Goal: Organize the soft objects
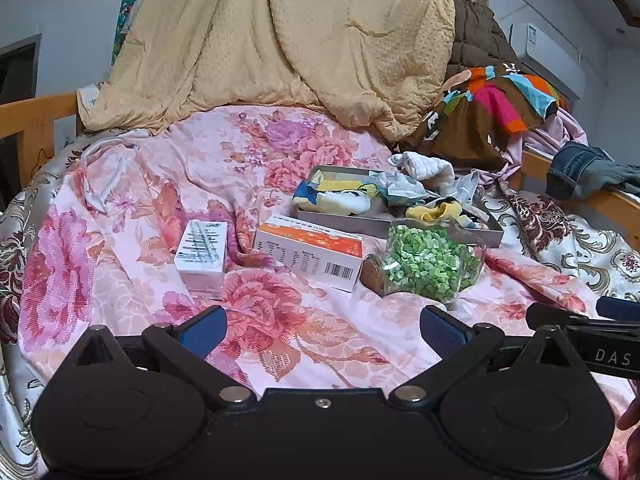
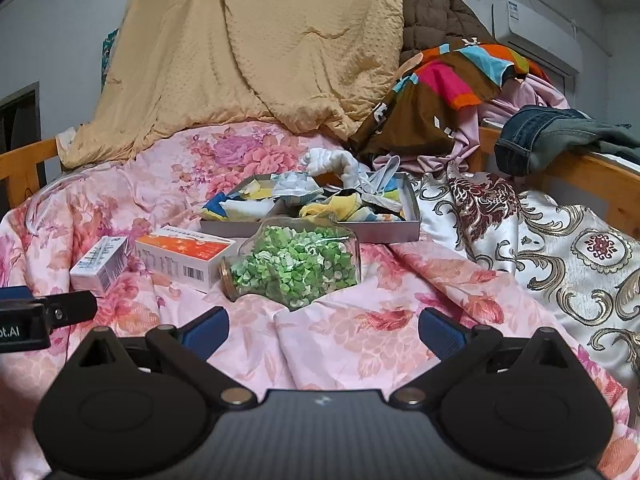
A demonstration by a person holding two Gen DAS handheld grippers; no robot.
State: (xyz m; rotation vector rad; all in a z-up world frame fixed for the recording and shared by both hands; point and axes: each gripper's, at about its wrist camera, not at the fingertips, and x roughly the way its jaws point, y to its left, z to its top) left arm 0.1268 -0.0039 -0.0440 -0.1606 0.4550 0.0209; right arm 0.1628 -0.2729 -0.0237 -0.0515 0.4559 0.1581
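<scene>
A flat grey box [image 1: 400,227] [image 2: 384,229] lies on the floral bedspread, filled with several crumpled socks [image 1: 340,196] [image 2: 328,206] in yellow, white and blue. A white sock [image 1: 428,166] [image 2: 340,164] hangs over its far edge. My left gripper [image 1: 323,330] hovers low over the bedspread, open and empty, well short of the box. My right gripper [image 2: 323,330] is open and empty too, just before a glass jar. Each gripper shows at the edge of the other's view.
A glass jar of green paper stars [image 1: 424,266] [image 2: 294,266] lies on its side before the box. An orange-white carton [image 1: 310,254] [image 2: 186,254] and a small white carton [image 1: 202,252] [image 2: 102,264] lie to its left. A yellow quilt [image 1: 288,40], colourful clothes [image 2: 448,84] and jeans [image 2: 552,132] pile behind; wooden rails [image 2: 580,176] flank the bed.
</scene>
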